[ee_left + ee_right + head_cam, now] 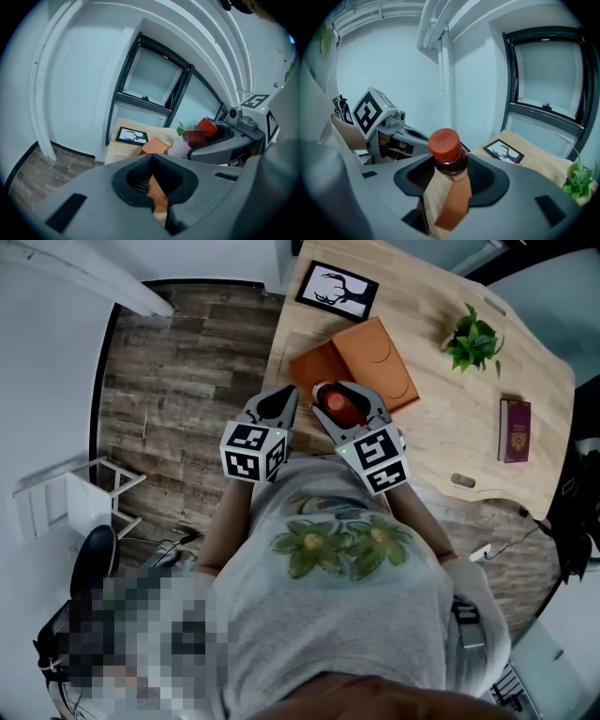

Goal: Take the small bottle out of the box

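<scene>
Right gripper point(451, 180) clamped on small bottle point(446, 152), its base hidden between the jaws. Left gripper point(154, 190) jaws together, empty. Orange box point(377, 354) partly covered by both grippers.

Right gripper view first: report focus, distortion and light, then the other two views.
Right gripper view: bottle sharp, light soft and even, fisheye bows the window frame, corners black. Left gripper view: same bowing; a mosaic patch covers part of the bottle. Head view: mosaic patch lower left; table evenly lit.
</scene>
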